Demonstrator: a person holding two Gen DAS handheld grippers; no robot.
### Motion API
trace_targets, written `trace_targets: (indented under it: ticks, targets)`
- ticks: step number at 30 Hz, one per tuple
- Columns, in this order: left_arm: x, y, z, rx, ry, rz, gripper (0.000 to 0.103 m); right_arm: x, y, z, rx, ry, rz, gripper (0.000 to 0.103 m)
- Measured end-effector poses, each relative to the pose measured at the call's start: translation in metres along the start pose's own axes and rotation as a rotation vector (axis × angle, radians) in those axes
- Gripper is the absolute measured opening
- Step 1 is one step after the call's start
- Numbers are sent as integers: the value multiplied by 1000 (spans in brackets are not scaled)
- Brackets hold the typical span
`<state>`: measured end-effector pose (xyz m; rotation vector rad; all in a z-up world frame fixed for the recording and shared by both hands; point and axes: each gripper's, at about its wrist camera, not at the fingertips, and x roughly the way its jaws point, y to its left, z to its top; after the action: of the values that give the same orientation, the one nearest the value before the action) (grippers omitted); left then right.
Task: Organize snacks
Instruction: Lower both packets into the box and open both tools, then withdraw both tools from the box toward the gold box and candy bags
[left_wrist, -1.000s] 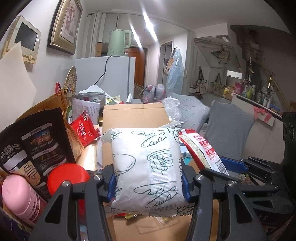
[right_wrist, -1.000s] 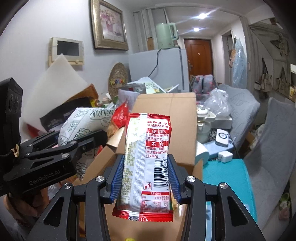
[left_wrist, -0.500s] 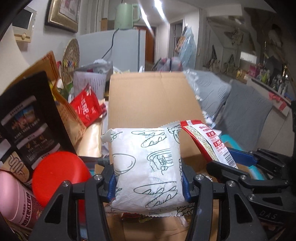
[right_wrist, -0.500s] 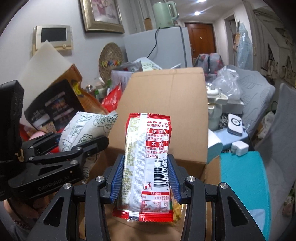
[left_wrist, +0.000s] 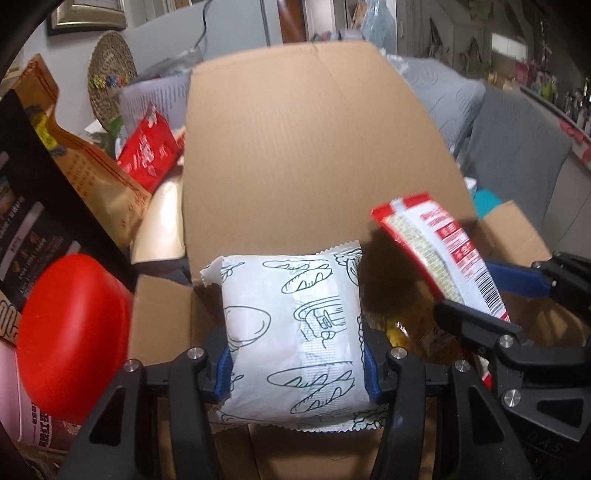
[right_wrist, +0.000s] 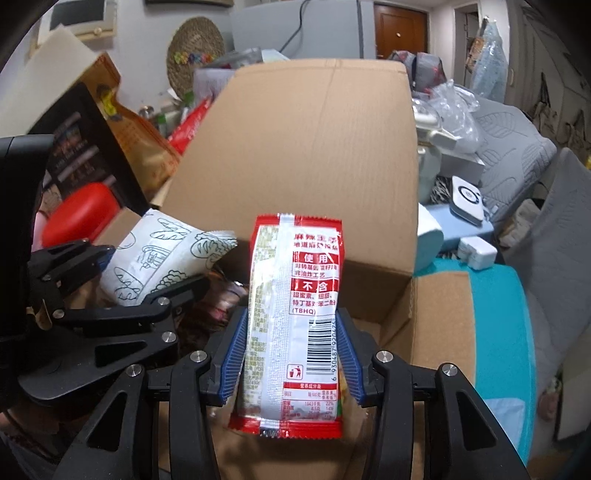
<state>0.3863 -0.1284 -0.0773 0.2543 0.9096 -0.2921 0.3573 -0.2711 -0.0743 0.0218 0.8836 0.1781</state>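
Left gripper (left_wrist: 295, 363) clamps the white packet (left_wrist: 293, 332), right gripper (right_wrist: 290, 354) pinches the red packet (right_wrist: 293, 321), both over the open box (right_wrist: 314, 147). Best lower them inside before releasing, side by side.

You held the bread packet (left_wrist: 291, 328) in the left gripper (left_wrist: 295, 365) over the open cardboard box (left_wrist: 314, 140), before its raised rear flap. You held the noodle packet (right_wrist: 293, 325) in the right gripper (right_wrist: 291, 358), just right of the bread packet and over the same box. Left of the box, beyond its left edge, the round lid (left_wrist: 70, 332) sat nearest you, with the standing pouch (left_wrist: 88, 162) behind it. Right of the box lay the cushion (right_wrist: 495, 354).
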Motion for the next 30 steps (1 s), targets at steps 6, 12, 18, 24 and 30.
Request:
trace_targets:
  ticks: [6, 12, 18, 24, 30]
  targets:
    - [9, 1, 0, -12, 40, 9, 53, 6, -2, 0, 16, 35, -59, 56]
    - [3, -2, 0, -10, 36, 68, 58, 6, -6, -1, 32, 42, -91, 66]
    - [-15, 6, 2, -39, -11, 99, 65, -2, -3, -2, 31, 28, -107, 71]
    - [-39, 13, 1, -55, -46, 96, 65, -21, 7, -2, 27, -14, -88, 71]
    - [-80, 18, -2, -68, -104, 90, 66, -55, 18, 0, 15, -77, -80, 71]
